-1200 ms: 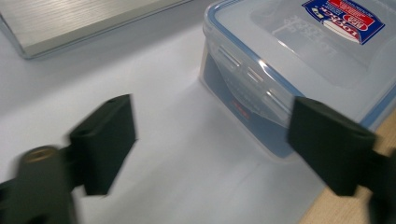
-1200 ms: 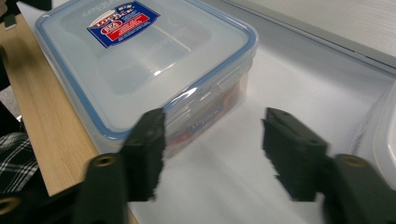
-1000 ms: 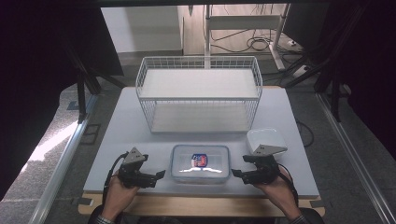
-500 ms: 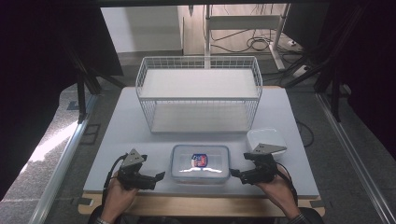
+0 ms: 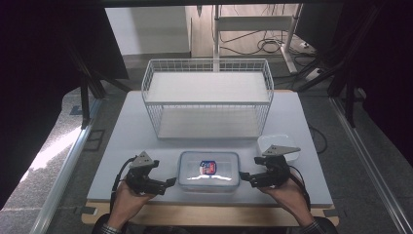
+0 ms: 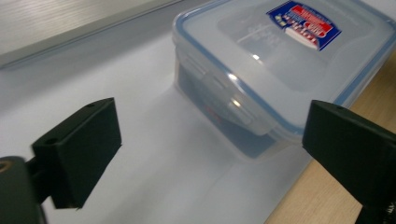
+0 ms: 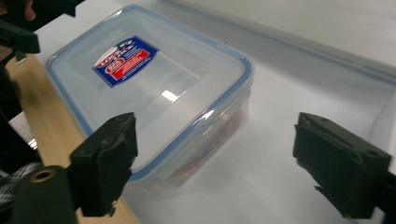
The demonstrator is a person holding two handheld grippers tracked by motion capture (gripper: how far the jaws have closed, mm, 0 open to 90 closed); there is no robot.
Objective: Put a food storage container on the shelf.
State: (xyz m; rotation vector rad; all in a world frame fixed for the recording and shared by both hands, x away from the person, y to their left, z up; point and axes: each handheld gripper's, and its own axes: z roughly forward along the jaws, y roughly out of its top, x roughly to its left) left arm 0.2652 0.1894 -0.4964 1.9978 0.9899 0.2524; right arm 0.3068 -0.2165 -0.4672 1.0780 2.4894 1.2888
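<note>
Since a moment earlier, both grippers had been brought closer to the box point(image 5: 209, 171), which sat on the counter point(image 5: 122, 136) just in front of the basket point(image 5: 207, 97); the left gripper point(image 5: 168, 184) was seen just beside its left end and the right gripper point(image 5: 243, 176) at its right end, so a two-sided grasp or an unlatching of the lid was judged likely. Both pairs of fingers were spread wide and released, with nothing held. The box's contents were blurred through the clear lid, and a white tub point(image 5: 277, 145) beyond the right gripper was partly hidden by it.
</note>
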